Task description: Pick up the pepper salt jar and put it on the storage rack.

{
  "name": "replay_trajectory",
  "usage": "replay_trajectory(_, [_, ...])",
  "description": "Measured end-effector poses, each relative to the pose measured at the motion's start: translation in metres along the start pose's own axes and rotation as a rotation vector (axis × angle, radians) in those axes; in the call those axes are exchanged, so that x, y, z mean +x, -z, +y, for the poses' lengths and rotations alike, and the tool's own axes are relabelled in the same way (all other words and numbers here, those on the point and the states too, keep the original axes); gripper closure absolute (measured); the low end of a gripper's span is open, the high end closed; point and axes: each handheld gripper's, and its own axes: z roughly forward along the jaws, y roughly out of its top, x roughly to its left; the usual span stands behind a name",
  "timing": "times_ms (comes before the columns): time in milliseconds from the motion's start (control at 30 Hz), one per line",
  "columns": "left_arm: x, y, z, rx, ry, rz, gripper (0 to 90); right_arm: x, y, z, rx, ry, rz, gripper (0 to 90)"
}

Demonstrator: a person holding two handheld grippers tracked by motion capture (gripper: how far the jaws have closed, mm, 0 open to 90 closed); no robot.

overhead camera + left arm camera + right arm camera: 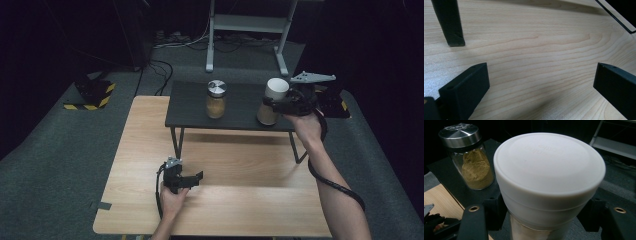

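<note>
White-lidded jar [272, 102] stands upright on the dark shelf [190, 107], clamped sideways in my right hand-held gripper [280, 105]; my left hand-held gripper [192, 180] idles wide open over the worktop [240, 200].

The jar [549, 187] sitting between the jaws of the black right gripper [280, 106] is showing a plain white lid. Beside that gripper, a glass jar [470, 157] is showing tan powder under a silver lid. Both are standing on a dark shelf [192, 107]. Under the black left gripper [187, 180], the table [536, 50] is showing pale wood grain.
</note>
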Motion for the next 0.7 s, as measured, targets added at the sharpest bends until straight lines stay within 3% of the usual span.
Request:
replay_trajectory(467, [-0.0001, -0.0001, 0.0002, 0.002, 0.000, 0.000, 0.5, 0.0040, 0.0002, -0.0039, -0.015, 0.007, -0.012, 33.0])
replay_trajectory(700, [-0.0004, 0.0000, -0.0001, 0.000, 0.002, 0.002, 0.5, 0.0058, 0.0007, -0.0034, -0.031, 0.010, 0.003, 18.8])
